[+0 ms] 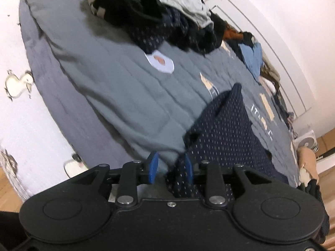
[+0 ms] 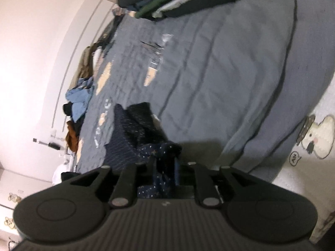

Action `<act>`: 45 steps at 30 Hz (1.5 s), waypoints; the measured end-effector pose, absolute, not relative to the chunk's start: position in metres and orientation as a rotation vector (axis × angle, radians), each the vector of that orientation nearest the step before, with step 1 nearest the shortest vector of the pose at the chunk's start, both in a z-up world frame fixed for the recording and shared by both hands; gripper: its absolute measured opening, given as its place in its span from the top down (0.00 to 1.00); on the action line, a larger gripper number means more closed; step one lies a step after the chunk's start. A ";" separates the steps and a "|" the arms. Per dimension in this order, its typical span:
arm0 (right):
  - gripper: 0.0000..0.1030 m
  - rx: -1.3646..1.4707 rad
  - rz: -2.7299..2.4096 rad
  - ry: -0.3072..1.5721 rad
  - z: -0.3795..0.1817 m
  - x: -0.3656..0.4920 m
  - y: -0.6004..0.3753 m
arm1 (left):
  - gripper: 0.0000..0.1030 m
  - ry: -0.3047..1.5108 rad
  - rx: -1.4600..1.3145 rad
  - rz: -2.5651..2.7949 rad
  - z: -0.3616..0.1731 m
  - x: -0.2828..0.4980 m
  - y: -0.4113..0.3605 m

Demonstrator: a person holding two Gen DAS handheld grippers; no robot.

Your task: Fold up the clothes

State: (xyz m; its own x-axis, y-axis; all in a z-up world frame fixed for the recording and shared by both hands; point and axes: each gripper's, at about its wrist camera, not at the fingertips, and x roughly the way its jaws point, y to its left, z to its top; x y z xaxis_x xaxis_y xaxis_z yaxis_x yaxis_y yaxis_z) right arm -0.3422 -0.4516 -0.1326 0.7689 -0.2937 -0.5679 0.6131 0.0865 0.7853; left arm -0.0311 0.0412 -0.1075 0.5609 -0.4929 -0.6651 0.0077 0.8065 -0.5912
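1. Now, left tongs (image 1: 170,167) stand narrowly parted; dark navy dotted cloth garment (image 1: 222,129) lies between the blue fingers (image 1: 153,164), draped onto the grey quilted bed (image 1: 108,83).
2. Right tongs (image 2: 165,167): same garment runs thru the gap; can't tell whether pinched.

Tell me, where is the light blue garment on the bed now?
The light blue garment lies crumpled at the bed's far edge beside the white wall: upper right in the left wrist view, left in the right wrist view, next to an orange-brown cloth.

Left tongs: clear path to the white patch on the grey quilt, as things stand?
Probably not yet. The left tongs have the navy dotted garment between the blue fingers. Otherwise the grey quilt lies bare up to the white patch.
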 end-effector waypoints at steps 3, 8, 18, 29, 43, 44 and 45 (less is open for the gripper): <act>0.77 1.248 -0.707 0.249 -0.117 -0.355 -0.450 | 0.65 0.924 -0.567 -0.323 -0.103 -0.030 0.041; 0.70 1.147 -0.694 0.243 -0.101 -0.354 -0.454 | 0.60 0.902 -0.509 -0.391 -0.096 -0.035 0.026; 0.59 0.768 -0.634 0.321 -0.049 -0.288 -0.457 | 0.57 0.646 -0.182 -0.501 -0.040 -0.008 -0.032; 0.54 0.520 -0.545 0.511 -0.049 -0.183 -0.498 | 0.56 0.584 -0.009 -0.538 -0.037 0.069 -0.101; 0.54 0.477 -0.489 0.602 -0.081 -0.125 -0.522 | 0.56 0.685 0.018 -0.589 -0.075 0.114 -0.144; 0.54 0.474 -0.491 0.604 -0.083 -0.124 -0.524 | 0.56 0.695 0.017 -0.590 -0.076 0.115 -0.145; 0.54 0.473 -0.495 0.605 -0.085 -0.123 -0.526 | 0.56 0.705 0.017 -0.590 -0.078 0.117 -0.146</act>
State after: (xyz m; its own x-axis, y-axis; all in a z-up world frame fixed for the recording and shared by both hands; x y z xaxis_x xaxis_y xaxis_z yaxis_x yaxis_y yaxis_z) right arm -0.1233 -0.5260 -0.0849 0.7154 -0.2955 -0.6332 0.5619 0.7819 0.2700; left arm 0.1169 -0.1458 -0.0782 0.6063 -0.5049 -0.6144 0.5161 0.8376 -0.1790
